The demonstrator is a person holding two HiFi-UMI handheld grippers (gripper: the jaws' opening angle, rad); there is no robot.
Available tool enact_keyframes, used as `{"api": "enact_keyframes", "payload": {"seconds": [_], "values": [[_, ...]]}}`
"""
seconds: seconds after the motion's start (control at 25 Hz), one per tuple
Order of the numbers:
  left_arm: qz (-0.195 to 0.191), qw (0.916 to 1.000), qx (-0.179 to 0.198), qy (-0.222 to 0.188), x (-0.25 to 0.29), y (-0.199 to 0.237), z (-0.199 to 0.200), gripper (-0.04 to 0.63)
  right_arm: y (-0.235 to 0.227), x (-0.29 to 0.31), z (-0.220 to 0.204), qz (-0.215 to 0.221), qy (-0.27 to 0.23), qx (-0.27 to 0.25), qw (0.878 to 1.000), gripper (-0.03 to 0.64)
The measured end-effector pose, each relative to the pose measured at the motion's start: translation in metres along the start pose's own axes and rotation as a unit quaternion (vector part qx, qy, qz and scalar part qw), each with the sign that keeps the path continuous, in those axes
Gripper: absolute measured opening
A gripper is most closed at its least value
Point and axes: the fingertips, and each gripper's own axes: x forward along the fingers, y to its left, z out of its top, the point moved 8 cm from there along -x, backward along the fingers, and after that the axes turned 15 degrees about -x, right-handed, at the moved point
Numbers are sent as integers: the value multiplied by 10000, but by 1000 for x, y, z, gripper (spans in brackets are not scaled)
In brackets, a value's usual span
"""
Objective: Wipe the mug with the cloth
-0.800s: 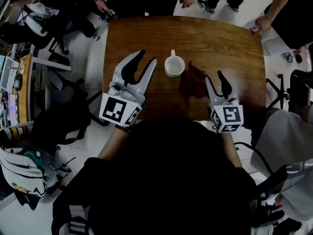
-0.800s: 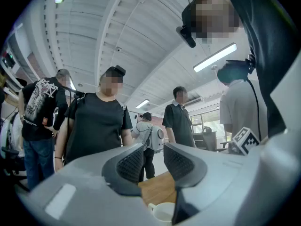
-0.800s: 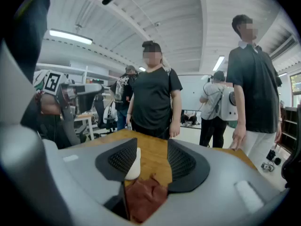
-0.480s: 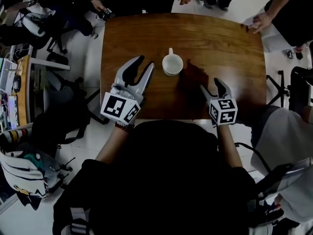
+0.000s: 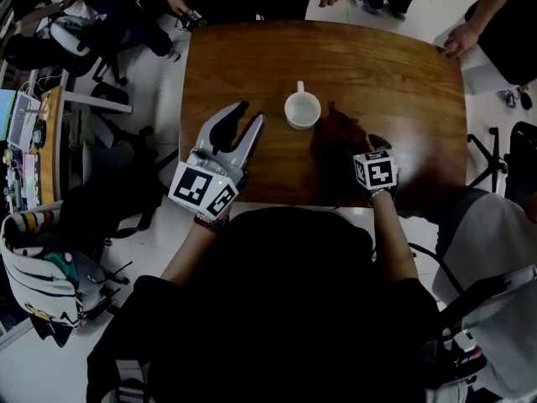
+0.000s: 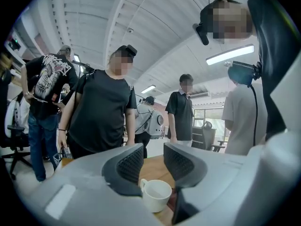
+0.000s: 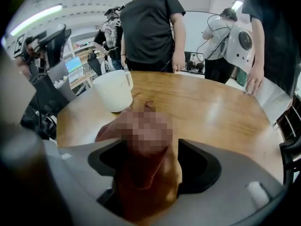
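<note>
The mug (image 5: 302, 112) is white glazed ceramic, so I judge it stiff, fairly heavy for its size, slick and breakable if knocked; it stands upright near the middle of the table (image 5: 403, 74), its handle turned toward the far edge; the handle or the rim wall looks the safest hold. The cloth (image 5: 333, 138), a dark reddish-brown rag, lies crumpled just beside the mug on its right, toward the near edge; it should be light, limp and easy to pinch at any raised fold. The right gripper (image 7: 153, 166) tips steeply down over the cloth, its jaws spread wide with a bunch of the fabric standing between them, not yet squeezed. The left gripper (image 5: 250, 113) is held level on the mug's left, jaws apart and empty; the mug sits ahead of its tips, apart from them.
</note>
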Motion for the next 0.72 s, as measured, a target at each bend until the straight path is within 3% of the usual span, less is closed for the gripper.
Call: {"api": "enact_keyframes", "payload": {"seconds": [0.16, 0.36, 0.44, 0.56, 0.72], "values": [[97, 9999, 9, 62, -2, 3, -3, 126, -2, 12, 5, 131, 202, -28, 9997, 331], [156, 9997, -40, 176, 1, 8, -13, 126, 2, 17, 14, 151, 420, -484, 9978, 325], [159, 9996, -76, 222, 2, 10, -18, 126, 7, 17, 19, 142, 402, -709, 9966, 282], [174, 9993, -128, 311, 4, 15, -25, 126, 16, 16, 25, 82, 428, -1124, 9927, 141], [116, 9987, -92, 498, 11, 22, -36, 126, 20, 13, 26, 39, 417, -1426, 9889, 110]]}}
